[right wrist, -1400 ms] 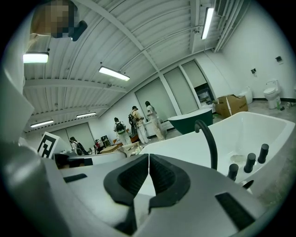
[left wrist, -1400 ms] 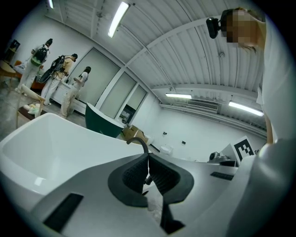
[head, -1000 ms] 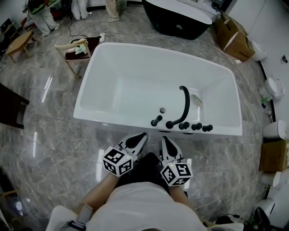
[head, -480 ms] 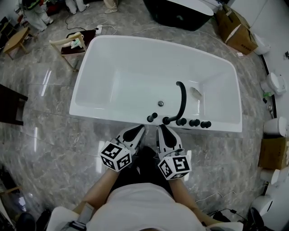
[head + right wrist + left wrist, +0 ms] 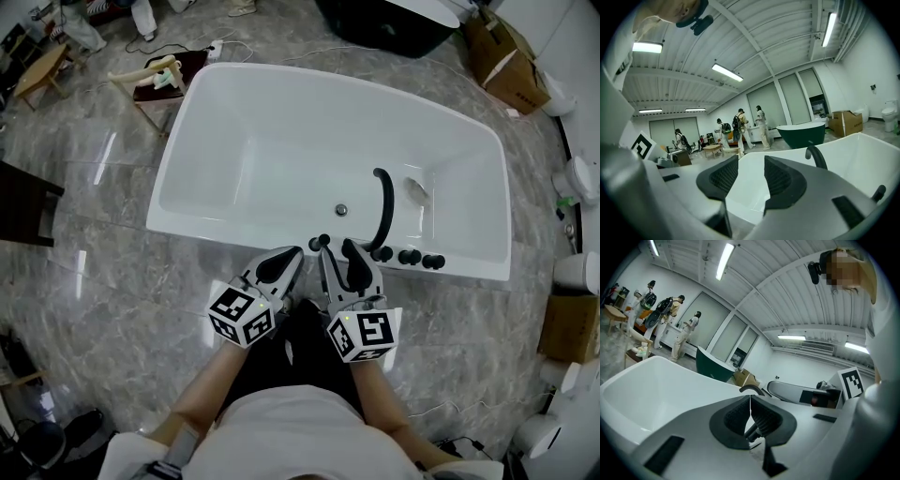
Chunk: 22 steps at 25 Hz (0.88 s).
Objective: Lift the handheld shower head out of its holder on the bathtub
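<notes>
A white bathtub (image 5: 234, 141) lies in front of me, with a curved black spout (image 5: 382, 204) and three black knobs (image 5: 409, 256) on its near rim. The small black handheld shower head (image 5: 322, 243) stands in its holder left of the spout. My right gripper (image 5: 337, 253) hovers just short of it with its jaws opening; in the right gripper view (image 5: 751, 159) a clear gap shows with nothing in it. My left gripper (image 5: 292, 255) is beside it, shut and empty, its tips meeting (image 5: 750, 397). The spout (image 5: 814, 157) rises beyond the right jaws.
A wooden stool with a towel (image 5: 155, 77) stands by the tub's far left corner. A dark green tub (image 5: 389, 19) sits behind, cardboard boxes (image 5: 511, 70) at the back right, white fixtures (image 5: 579, 178) along the right wall. Several people (image 5: 740, 124) stand far off.
Both grippers have moved forward to the tub's near rim. The right gripper's jaws, shut before, now stand apart beside the shower head. The left gripper stays shut.
</notes>
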Tool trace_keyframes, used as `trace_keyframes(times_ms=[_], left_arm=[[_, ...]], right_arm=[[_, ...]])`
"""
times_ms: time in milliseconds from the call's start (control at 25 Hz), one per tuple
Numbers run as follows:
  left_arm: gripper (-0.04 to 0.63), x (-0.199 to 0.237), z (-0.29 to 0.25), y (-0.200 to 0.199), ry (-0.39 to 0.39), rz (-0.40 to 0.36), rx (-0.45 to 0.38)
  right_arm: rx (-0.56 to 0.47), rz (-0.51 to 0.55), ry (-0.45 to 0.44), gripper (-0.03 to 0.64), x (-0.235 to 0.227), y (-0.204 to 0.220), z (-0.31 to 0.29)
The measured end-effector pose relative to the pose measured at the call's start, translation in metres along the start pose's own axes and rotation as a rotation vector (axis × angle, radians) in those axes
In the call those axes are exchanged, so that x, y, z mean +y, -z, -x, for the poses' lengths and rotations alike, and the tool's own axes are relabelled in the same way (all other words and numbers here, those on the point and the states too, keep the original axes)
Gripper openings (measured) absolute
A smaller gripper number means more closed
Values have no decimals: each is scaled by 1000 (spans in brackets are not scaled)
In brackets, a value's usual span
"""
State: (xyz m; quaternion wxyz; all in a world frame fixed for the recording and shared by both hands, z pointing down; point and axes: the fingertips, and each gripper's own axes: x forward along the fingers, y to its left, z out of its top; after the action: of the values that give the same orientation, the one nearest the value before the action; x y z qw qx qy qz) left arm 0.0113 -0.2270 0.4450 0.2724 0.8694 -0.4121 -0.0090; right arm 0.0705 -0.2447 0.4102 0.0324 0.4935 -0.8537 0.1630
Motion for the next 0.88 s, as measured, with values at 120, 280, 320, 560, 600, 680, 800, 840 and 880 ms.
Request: trace_keyframes(times_ms=[120, 280, 320, 560, 600, 680, 800, 840, 880], left_arm=[[12, 4, -2, 5, -17, 0, 5], [12, 12, -5, 16, -36, 13, 22], [12, 14, -6, 20, -40, 19, 27], [12, 24, -13, 38, -52, 38, 48], [12, 26, -13, 39, -53, 39, 48], [12, 29, -15, 42, -56, 42, 51], [12, 32, -19, 49, -62, 48, 56], [12, 33, -20, 51, -64, 52, 57], [12, 35, -21, 53, -66, 56, 58]], right_arm=[[17, 19, -2, 179, -2, 10, -4], [29, 33, 9, 179, -7, 21, -10], [29, 30, 5, 179, -8, 24, -12], [58, 55, 0, 179, -14, 40, -20], [62, 56, -1, 179, -15, 41, -21], [71, 63, 1, 179, -17, 45, -22], [99, 74, -1, 179, -21, 57, -21], [110, 72, -3, 179, -22, 61, -22], [119, 71, -5, 179, -23, 65, -23]])
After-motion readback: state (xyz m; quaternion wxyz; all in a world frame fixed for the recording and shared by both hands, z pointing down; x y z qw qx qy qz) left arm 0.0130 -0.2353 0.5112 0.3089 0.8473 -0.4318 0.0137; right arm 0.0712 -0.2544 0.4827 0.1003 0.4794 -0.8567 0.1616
